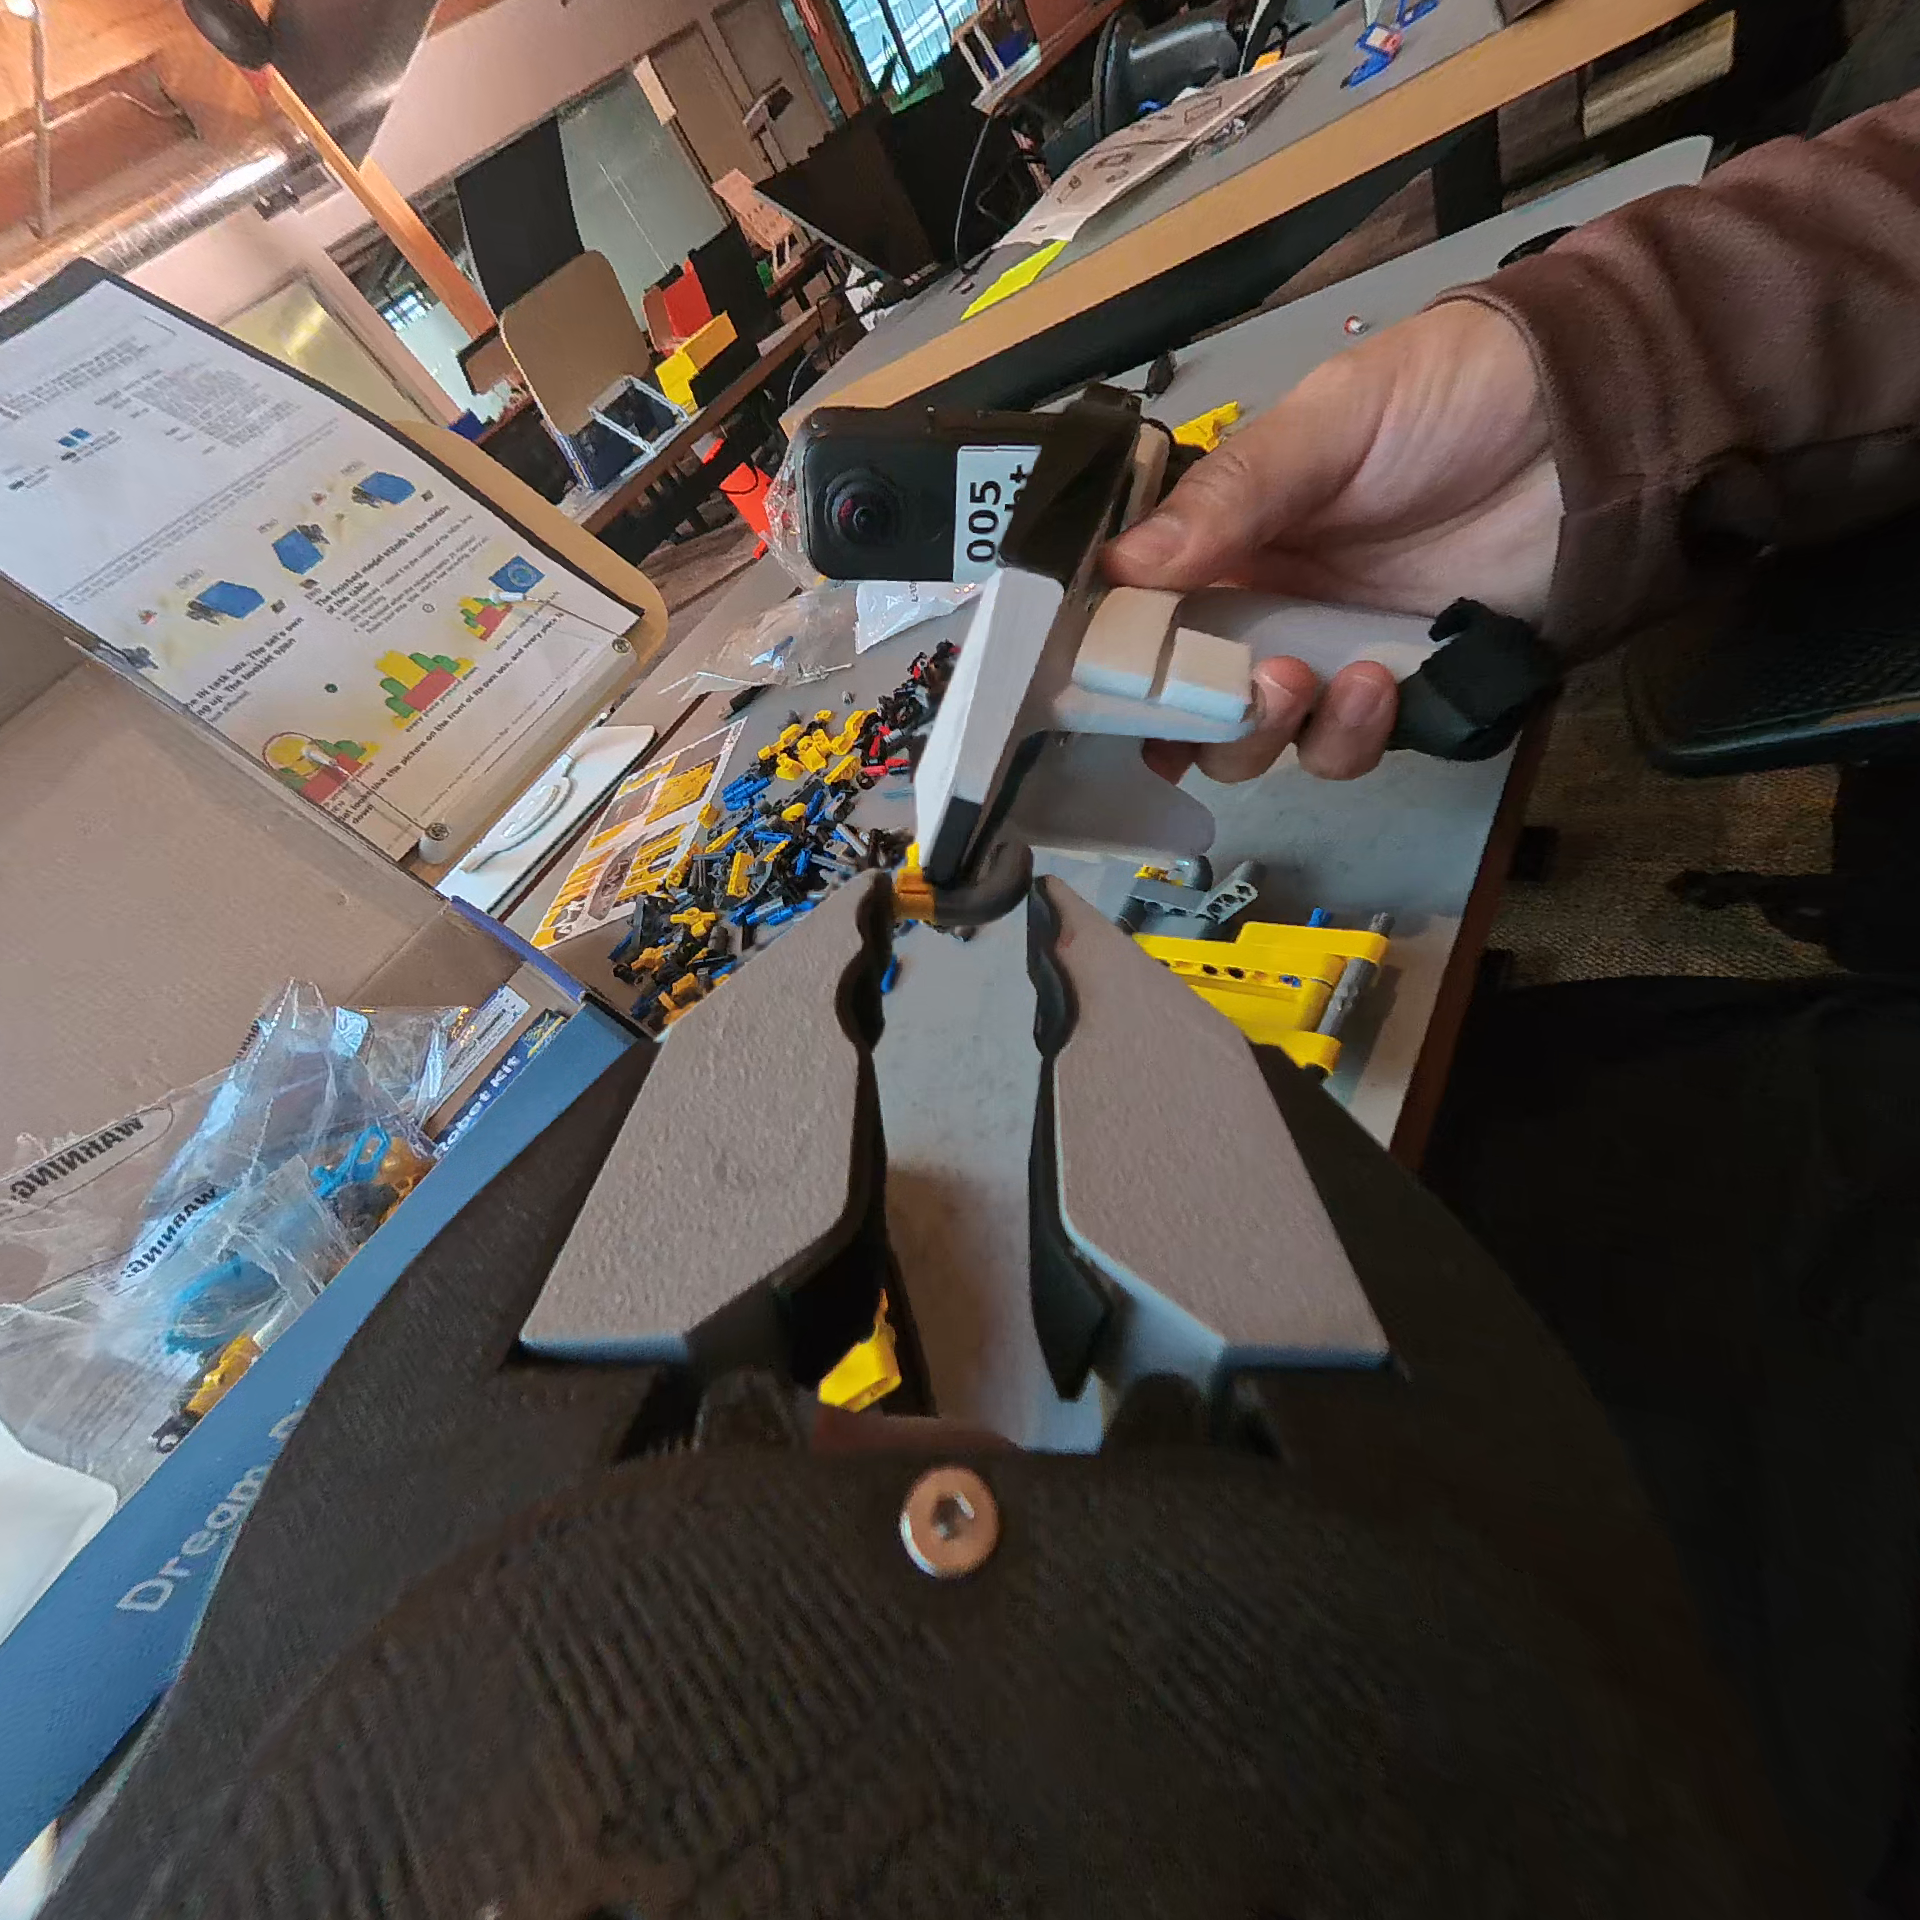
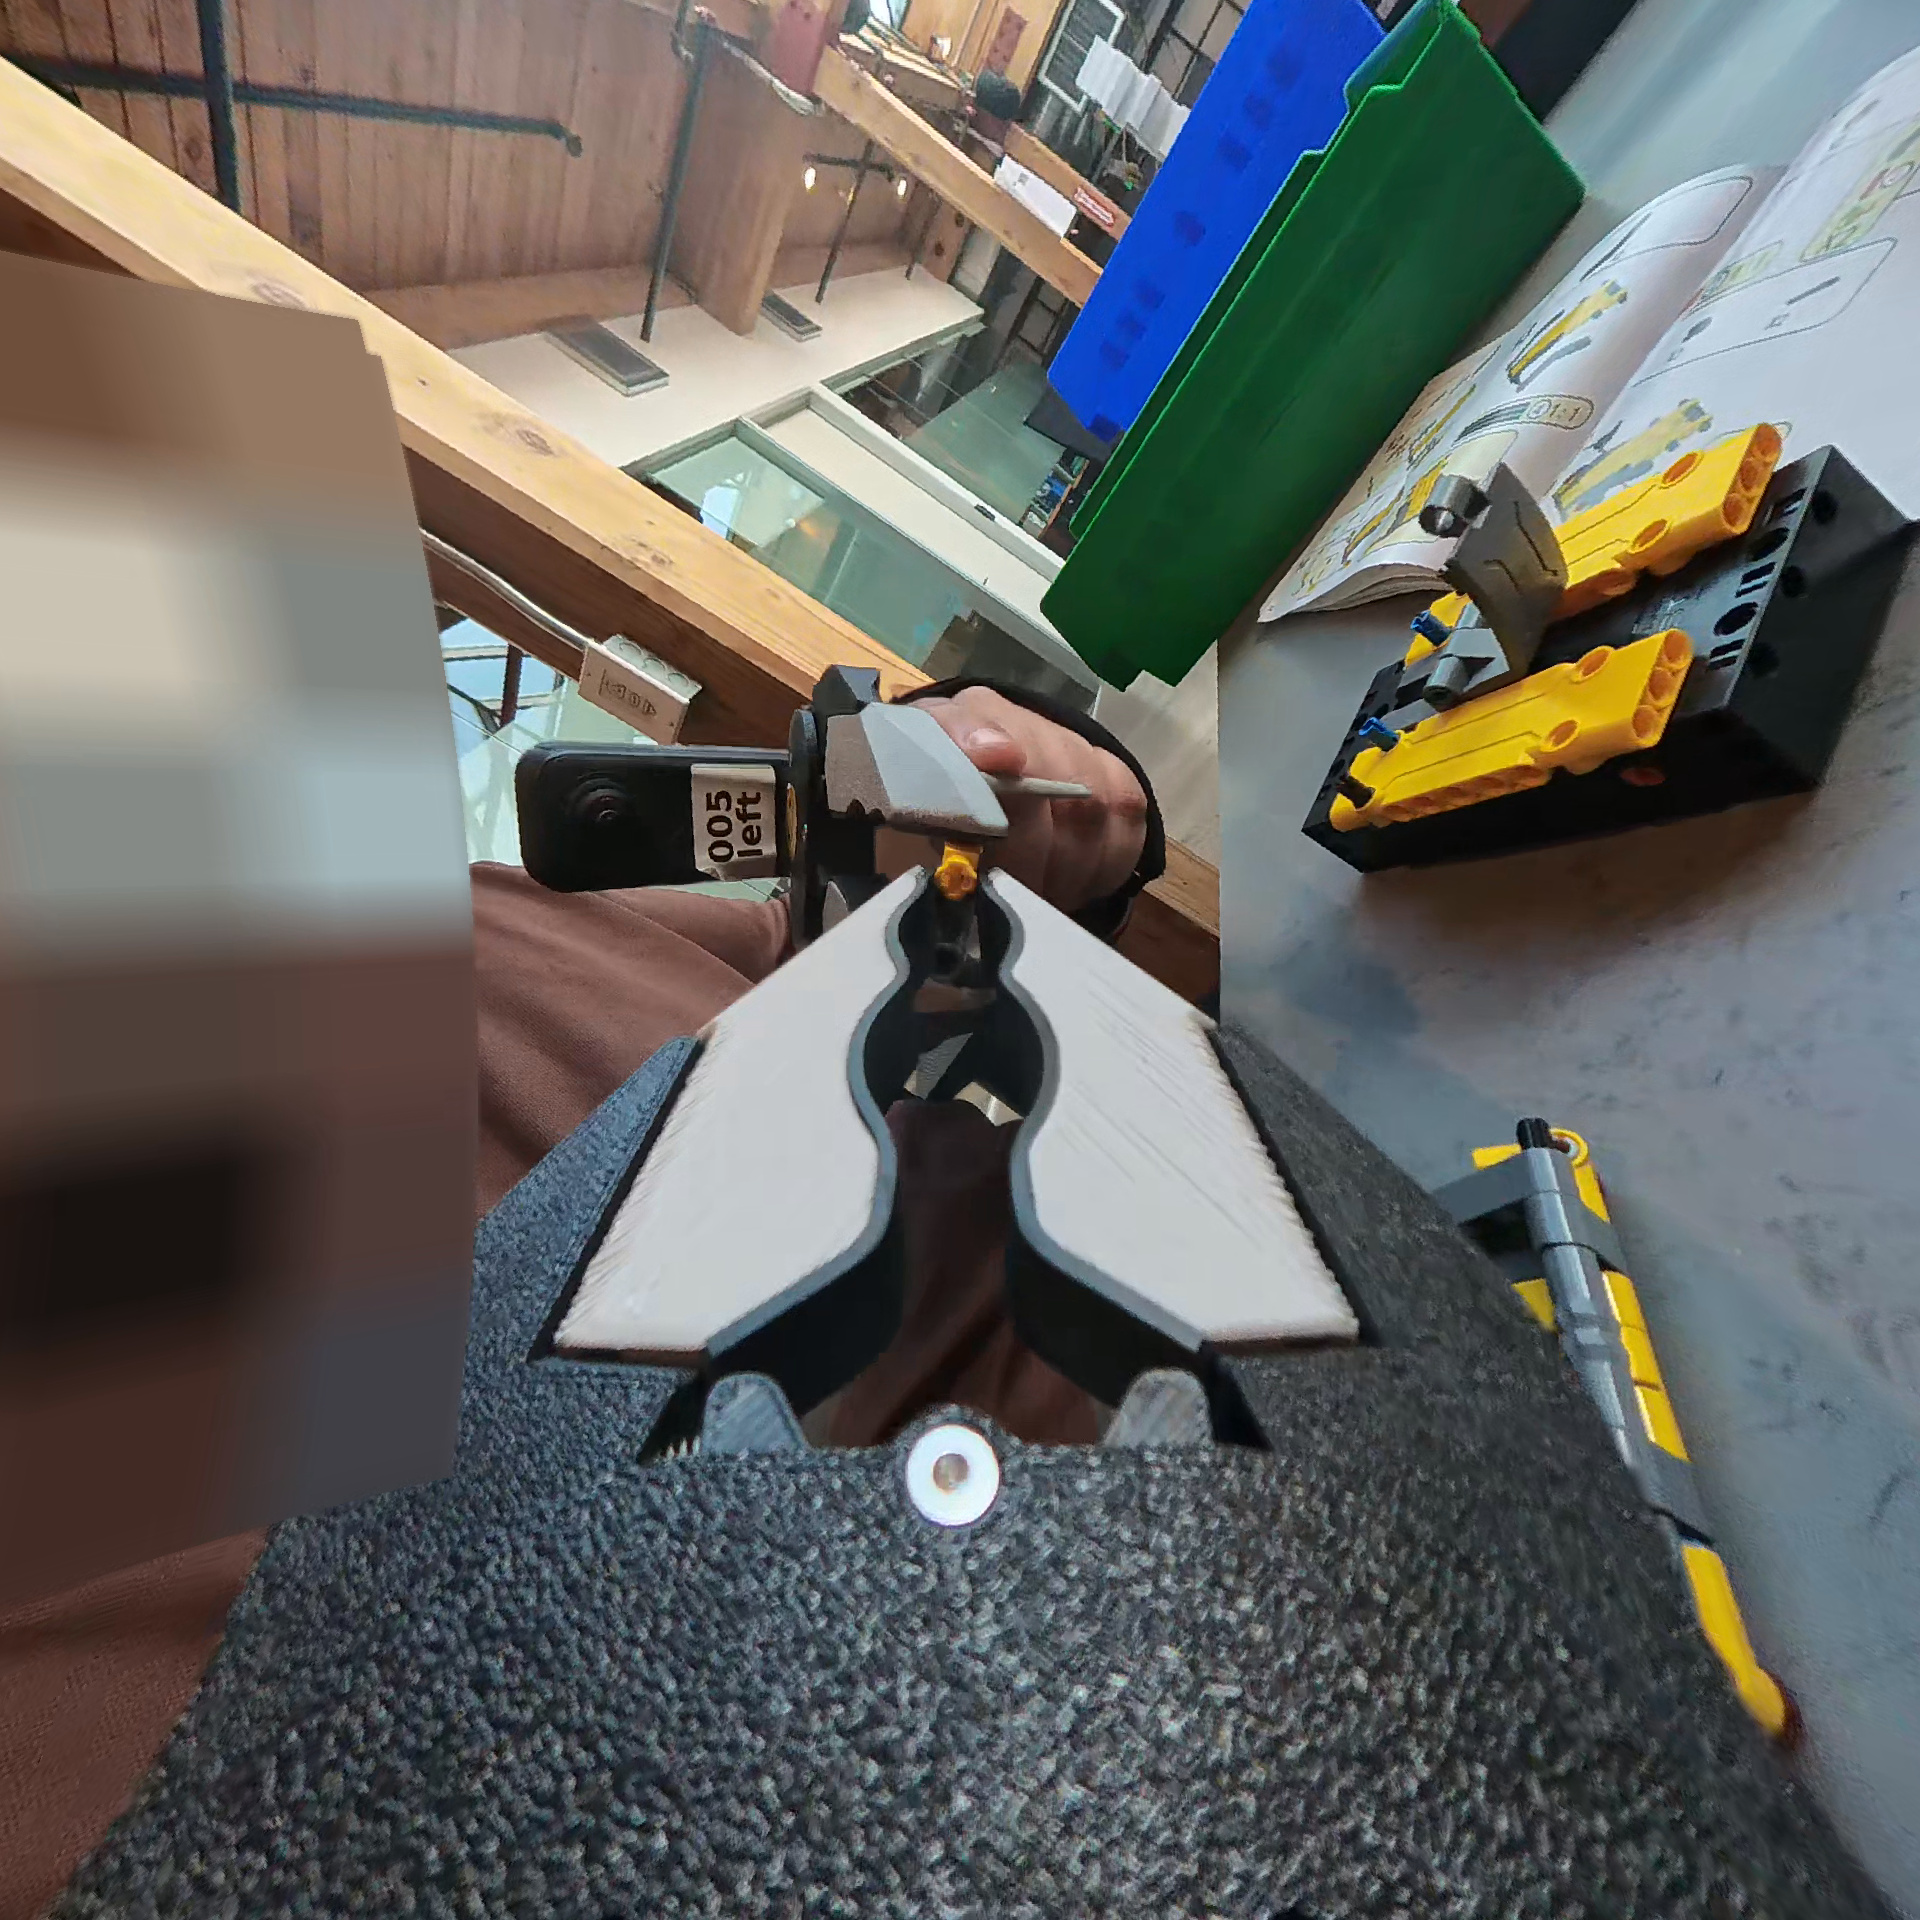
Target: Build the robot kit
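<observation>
The left gripper (image 1: 951, 914) stands parted, its grey fingers (image 1: 748, 1122) flanking a small yellow-and-dark plastic connector piece (image 1: 956, 899). The right gripper (image 2: 954, 883) is clenched on that same piece, which meets the left tips above the near edge of the grey tabletop (image 1: 1340, 831). Beyond lies a scattered pile of yellow, blue and black plastic pins (image 1: 769, 831). Just right sits a yellow beam assembly (image 1: 1268, 977). Left is an open cardboard box (image 1: 156, 852) with clear bags. Far right in the right wrist view, a black-and-yellow block model (image 2: 1621, 675) rests near an open instruction booklet (image 2: 1662, 312).
</observation>
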Tool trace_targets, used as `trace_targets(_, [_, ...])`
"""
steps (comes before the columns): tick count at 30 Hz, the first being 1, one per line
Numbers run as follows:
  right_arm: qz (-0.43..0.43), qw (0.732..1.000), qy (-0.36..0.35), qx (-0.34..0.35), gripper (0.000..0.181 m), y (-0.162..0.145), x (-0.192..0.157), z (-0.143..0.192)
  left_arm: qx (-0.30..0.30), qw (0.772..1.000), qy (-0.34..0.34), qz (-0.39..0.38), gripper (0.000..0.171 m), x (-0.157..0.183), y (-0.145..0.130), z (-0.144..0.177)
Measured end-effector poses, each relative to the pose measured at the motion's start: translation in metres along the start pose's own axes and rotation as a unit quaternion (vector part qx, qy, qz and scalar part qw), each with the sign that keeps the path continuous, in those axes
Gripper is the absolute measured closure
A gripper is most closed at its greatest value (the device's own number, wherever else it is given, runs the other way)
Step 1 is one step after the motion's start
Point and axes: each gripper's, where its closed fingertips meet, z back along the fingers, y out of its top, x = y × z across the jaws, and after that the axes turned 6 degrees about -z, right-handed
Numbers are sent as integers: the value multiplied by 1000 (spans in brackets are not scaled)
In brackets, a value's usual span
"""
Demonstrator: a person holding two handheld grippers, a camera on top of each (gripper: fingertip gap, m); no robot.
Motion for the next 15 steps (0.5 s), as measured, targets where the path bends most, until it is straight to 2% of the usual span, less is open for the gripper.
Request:
trace_targets(3, [28, 999, -40, -13, 171, 4, 7, 11, -8, 999, -23, 40, 148, 1, -5, -3])
trace_targets(5, [71, 991, -110, -16, 169, 11, 21, 30, -24, 996, -48, 78, 148, 4, -12, -6])
trace_targets(7, [119, 973, -196, -28, 165, 13, 38, 53, -37, 991, -67, 111, 148, 7, -19, -10])
trace_targets(9, [153, 949, -265, -70, 154, 5, 53, 70, -66, 984, -99, 131, 148, 14, -32, -14])
trace_targets(13, [222, 900, -337, -167, 153, -11, 73, 78, -96, 978, -141, 119, 148, 24, -50, -19])
trace_targets(15, [250, 879, -348, -209, 159, -15, 80, 77, -100, 973, -166, 122, 148, 28, -53, -20])
